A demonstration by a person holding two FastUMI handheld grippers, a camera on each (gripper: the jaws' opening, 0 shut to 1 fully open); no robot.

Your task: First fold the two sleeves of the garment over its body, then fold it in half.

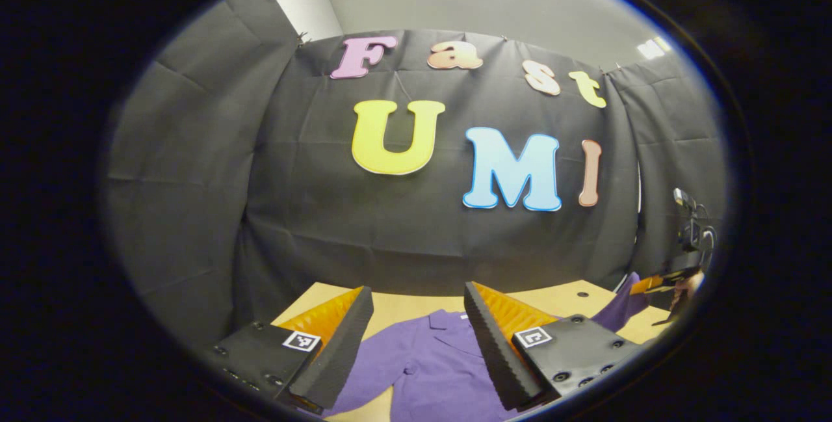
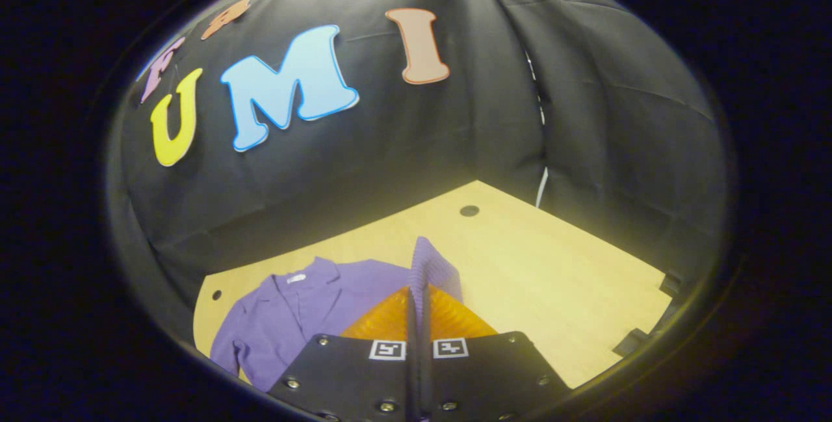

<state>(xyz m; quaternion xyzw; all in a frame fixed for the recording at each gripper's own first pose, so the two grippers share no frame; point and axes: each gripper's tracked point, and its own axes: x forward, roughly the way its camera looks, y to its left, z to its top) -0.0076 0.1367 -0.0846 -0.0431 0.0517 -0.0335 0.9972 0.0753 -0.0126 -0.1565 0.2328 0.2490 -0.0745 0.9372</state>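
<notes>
Our right tool (image 2: 416, 305) pinches the soft purple sleeve (image 2: 430, 264); our left tool (image 1: 416, 337) is spread above the floppy garment (image 1: 435, 363). We grab cuffs.

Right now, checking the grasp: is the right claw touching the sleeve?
Touching. The right gripper view shows the right claw shut on the purple sleeve, cloth pinched between both fingers.

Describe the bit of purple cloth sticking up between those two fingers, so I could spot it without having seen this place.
Start at the wooden table in the corner of the black-curtained booth, where a purple garment lies flat with its collar toward the wall. At the garment's side, the right gripper is clamped on one sleeve. Unlike the flat body, that sleeve stands up off the table.
</notes>
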